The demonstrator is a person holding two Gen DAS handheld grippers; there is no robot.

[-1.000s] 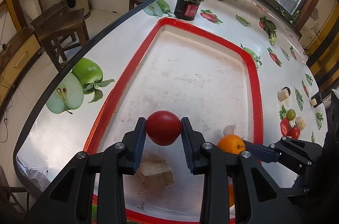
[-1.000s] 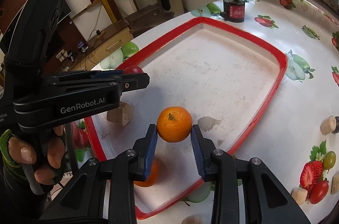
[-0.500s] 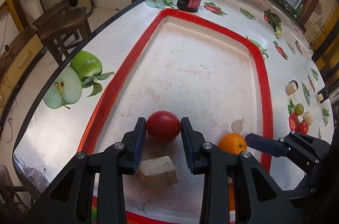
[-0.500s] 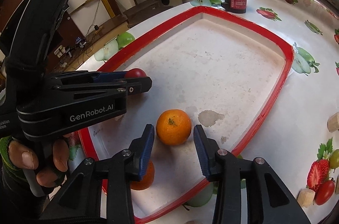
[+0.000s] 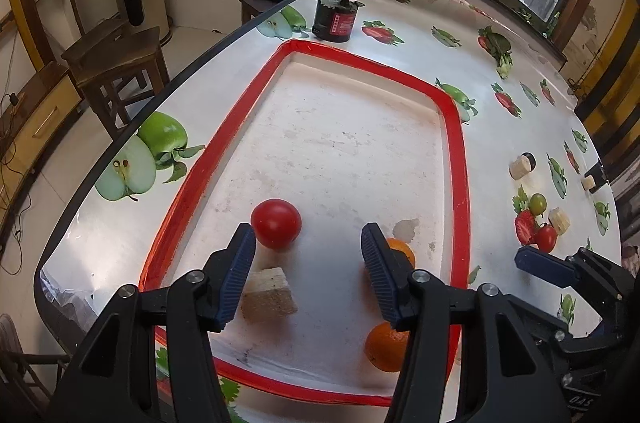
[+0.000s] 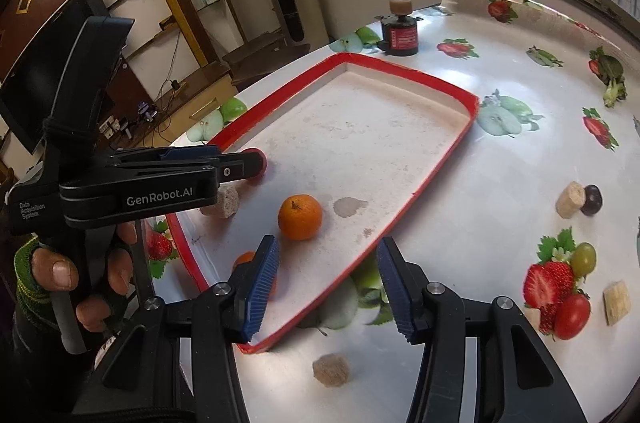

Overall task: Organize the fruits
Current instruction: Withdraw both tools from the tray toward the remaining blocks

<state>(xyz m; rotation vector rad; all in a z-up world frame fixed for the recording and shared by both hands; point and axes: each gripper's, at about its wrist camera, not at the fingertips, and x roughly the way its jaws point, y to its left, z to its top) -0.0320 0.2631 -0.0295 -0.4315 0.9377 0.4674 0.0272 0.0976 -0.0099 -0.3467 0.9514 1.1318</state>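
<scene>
A red-rimmed white tray [image 5: 454,159] [image 6: 432,175] lies on the fruit-print table. A red tomato [image 5: 276,223] rests in it, just ahead of my open, empty left gripper [image 5: 308,243]. One orange [image 6: 300,217] sits in the tray ahead of my open, empty right gripper [image 6: 328,259]; it also shows in the left wrist view [image 5: 402,251]. A second orange [image 5: 386,347] [image 6: 244,259] lies near the tray's front rim, partly hidden by fingers. In the right wrist view the left gripper [image 6: 240,163] half hides the tomato [image 6: 260,161].
A pale sponge-like block [image 5: 270,293] [image 6: 226,203] lies in the tray near the tomato. A dark jar with a cork [image 5: 336,17] [image 6: 400,35] stands beyond the tray. On the table lie more pale blocks [image 6: 572,201] [image 6: 332,369], a dark plum [image 6: 592,199] and a small tomato [image 6: 574,315].
Both grippers have opened and pulled back. The tomato and the orange, held a second ago, now rest on the tray floor.
</scene>
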